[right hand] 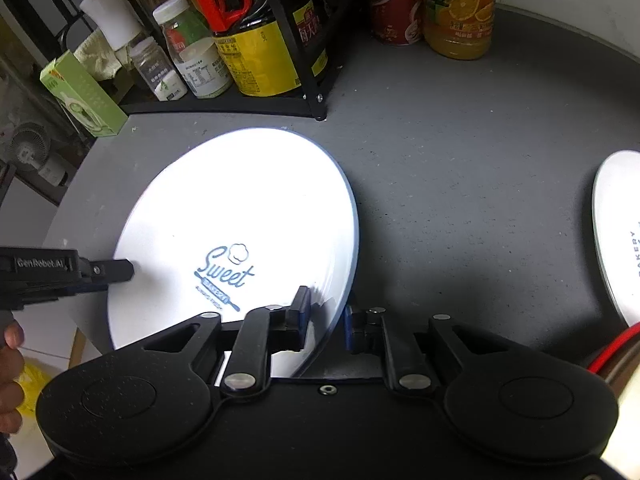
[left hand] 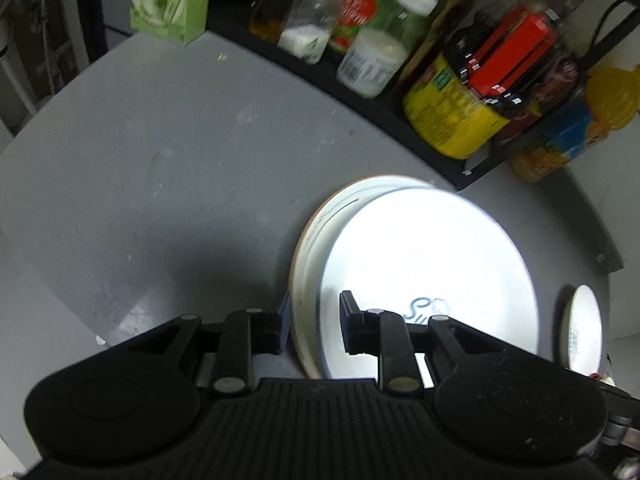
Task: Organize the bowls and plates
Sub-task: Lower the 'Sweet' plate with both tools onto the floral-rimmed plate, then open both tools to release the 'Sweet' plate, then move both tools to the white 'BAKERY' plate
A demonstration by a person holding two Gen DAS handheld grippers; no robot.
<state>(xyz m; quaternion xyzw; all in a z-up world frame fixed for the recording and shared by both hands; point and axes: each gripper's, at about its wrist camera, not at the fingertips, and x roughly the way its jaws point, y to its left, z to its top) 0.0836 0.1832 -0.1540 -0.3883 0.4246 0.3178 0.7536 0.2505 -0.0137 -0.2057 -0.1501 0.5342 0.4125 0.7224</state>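
On the grey counter (right hand: 460, 160), just in front of a black rack (right hand: 224, 108) of bottles and jars, sits a white plate printed "Sweet" (right hand: 240, 200). It is the anchor for everything here.

To the left of the Sweet plate and further back, a green box (right hand: 84, 96) stands at the rack's end. At the plate's left rim, the left gripper (left hand: 314, 320) reaches in with one finger over the top face and the other outside. Its own camera shows a brown-edged plate (left hand: 310, 248) underneath, offset to the left, and both rims sit between the jaws. It cannot be told whether the jaws actually pinch either one.

At the plate's near right rim, the right gripper (right hand: 326, 314) has a finger on each face and appears clamped on the edge. With both tongs at opposite sides, the Sweet plate is probably being steadied so it can be squared onto the one below.

Well to the right of the Sweet plate, a second white plate (right hand: 618, 236) lies apart, probably next for the stack.
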